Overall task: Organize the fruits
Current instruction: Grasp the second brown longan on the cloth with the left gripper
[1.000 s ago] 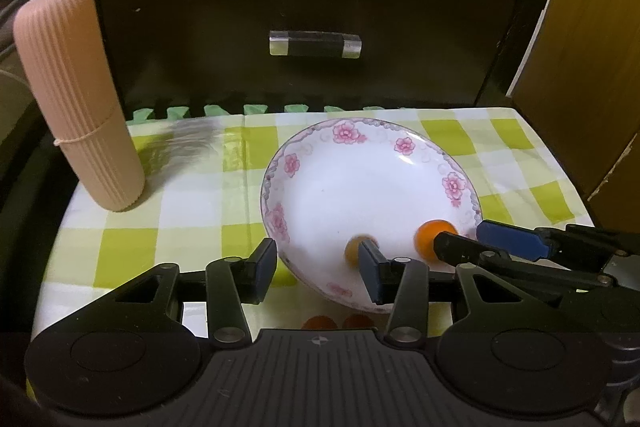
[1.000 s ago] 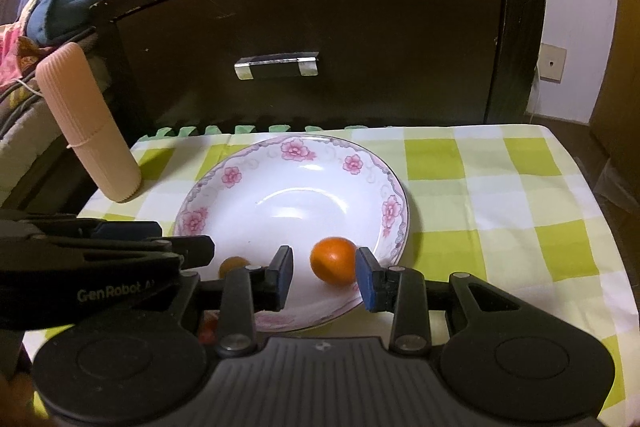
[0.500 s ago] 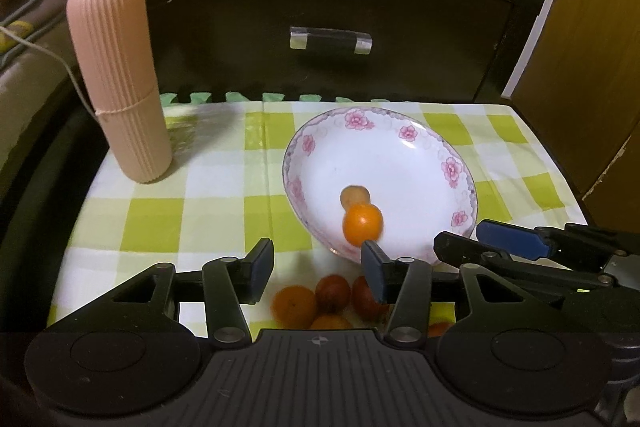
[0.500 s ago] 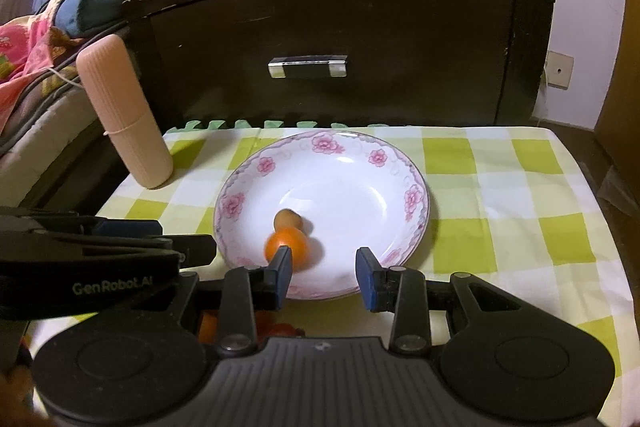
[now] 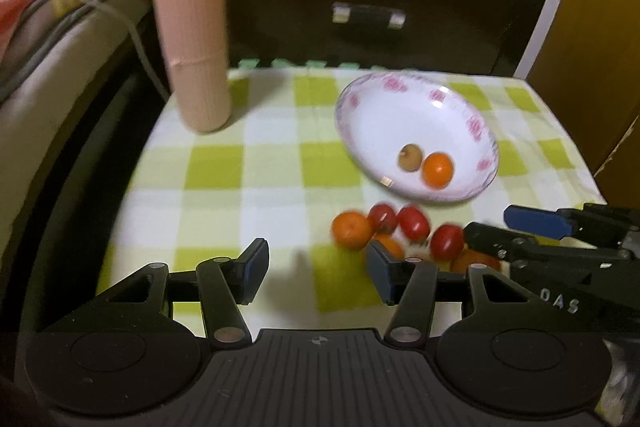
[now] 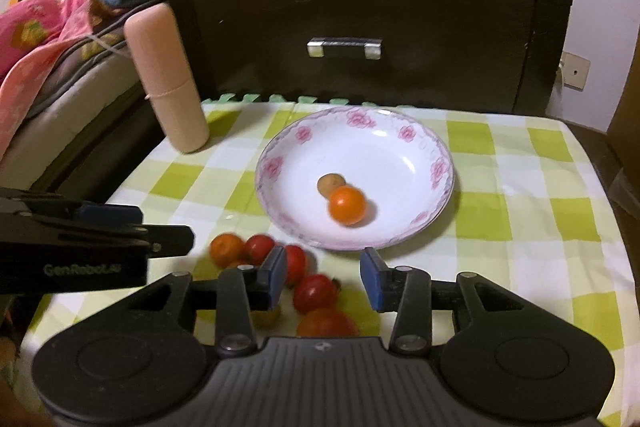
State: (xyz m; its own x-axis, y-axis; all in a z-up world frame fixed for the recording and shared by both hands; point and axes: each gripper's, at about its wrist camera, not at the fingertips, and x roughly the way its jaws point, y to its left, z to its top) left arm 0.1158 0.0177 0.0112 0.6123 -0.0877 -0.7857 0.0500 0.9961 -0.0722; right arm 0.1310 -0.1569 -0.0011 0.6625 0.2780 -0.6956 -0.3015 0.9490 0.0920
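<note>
Pink ribbed case (image 6: 166, 79) beside floral plate (image 6: 436, 151)

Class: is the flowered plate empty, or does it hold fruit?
Not empty. The plate holds two fruits: an orange one and a small brown one. The rest lie on the cloth.

Your left gripper (image 5: 316, 275) has bare checked cloth straight ahead, and open worktop (image 5: 224, 163) runs on between the pink ribbed case (image 5: 192, 39) at the left rear and the flowered plate (image 5: 476, 131). To its right a heap of small fruit (image 5: 384, 227) lies just in front of the plate, and the right gripper (image 6: 324, 277) hangs over that heap, closing that side. Right of the plate the cloth lies bare to the edge. The dark cabinet (image 6: 360, 27) walls off the back.
</note>
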